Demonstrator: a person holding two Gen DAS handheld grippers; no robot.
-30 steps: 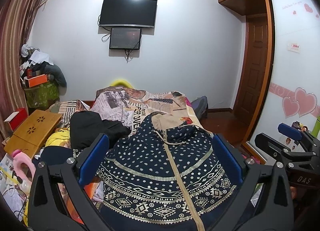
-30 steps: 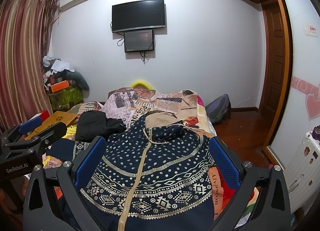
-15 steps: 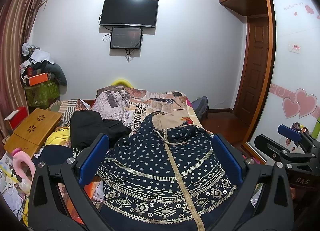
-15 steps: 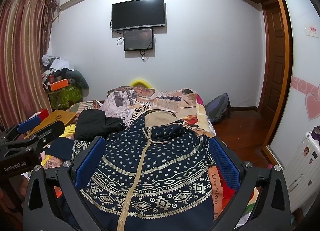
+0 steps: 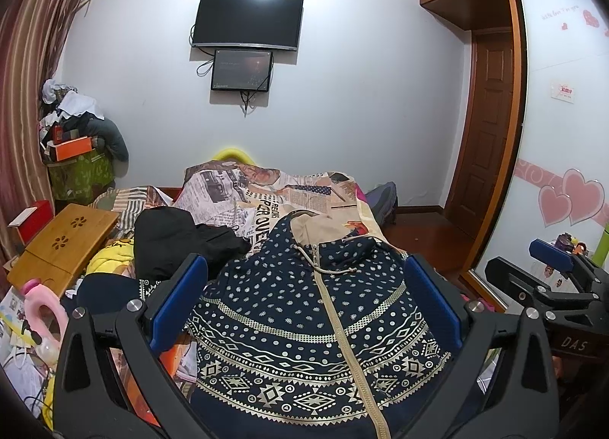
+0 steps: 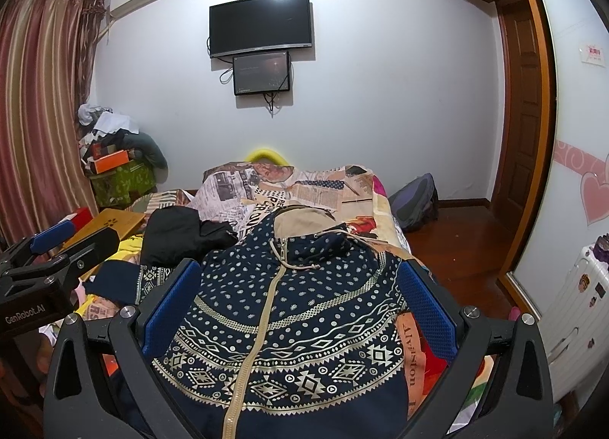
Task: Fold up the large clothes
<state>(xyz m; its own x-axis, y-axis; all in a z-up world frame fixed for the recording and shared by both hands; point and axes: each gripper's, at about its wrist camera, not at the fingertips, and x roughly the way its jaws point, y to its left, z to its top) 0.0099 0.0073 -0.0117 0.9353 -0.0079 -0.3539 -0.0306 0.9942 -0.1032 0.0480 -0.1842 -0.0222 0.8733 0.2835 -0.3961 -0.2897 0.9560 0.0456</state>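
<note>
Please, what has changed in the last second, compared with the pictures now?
Nothing visibly changed. Both hand-held grippers, left and right, stay open above the patterned jacket, holding nothing, and the jacket lies spread on the bed as before.

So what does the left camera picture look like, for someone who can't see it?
A navy patterned hoodie with a beige zipper lies spread on a cluttered bed, seen between the open left gripper. Black clothes sit beside it, a dark TV hangs on the far wall, and the right gripper shows at the right edge.
</note>
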